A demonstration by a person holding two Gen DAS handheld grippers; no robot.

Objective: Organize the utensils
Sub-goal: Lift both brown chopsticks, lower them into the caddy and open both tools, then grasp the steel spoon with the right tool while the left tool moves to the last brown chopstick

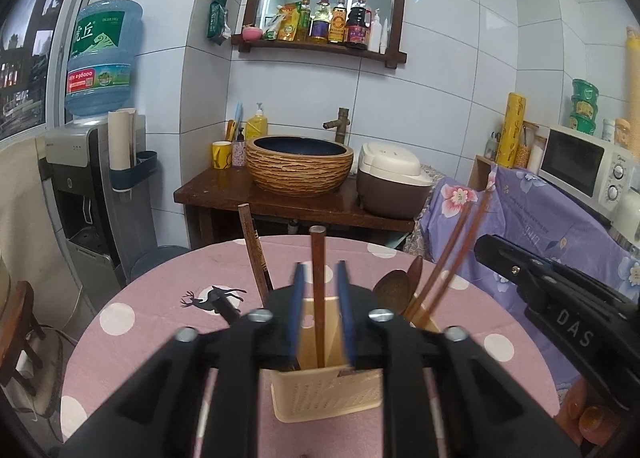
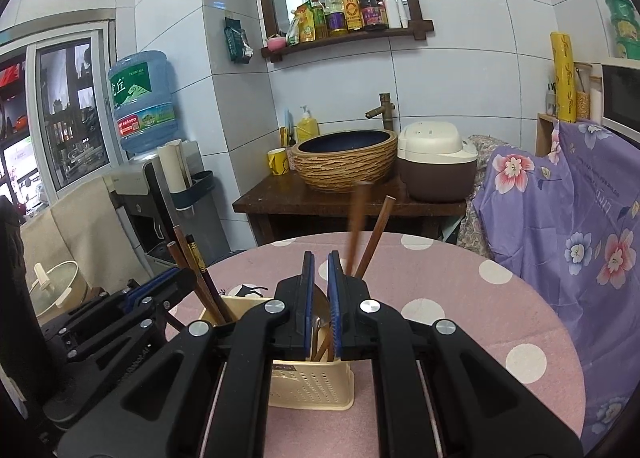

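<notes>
Left tool (image 1: pixel 320 266) gapes around chopstick (image 1: pixel 317 244) in beige holder (image 1: pixel 326 398); right tool (image 2: pixel 321 256) closed

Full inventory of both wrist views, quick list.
table: 1, pink cloth with white dots, foreground
caddy: 1, cream, on table
chopsticks: several, brown, upright in caddy
spoons: two, brown wood, in caddy
basin: 1, tan outside, blue inside, on dark counter
rice cooker: 1, white and brown, right of basin
water jug: 1, blue, on dispenser, left
microwave: 1, white, far right
sauce bottles: several, mixed, wall shelf
left gripper: 1, black, blue fingers open around one chopstick
right gripper: 1, black, fingers shut, over caddy
</notes>
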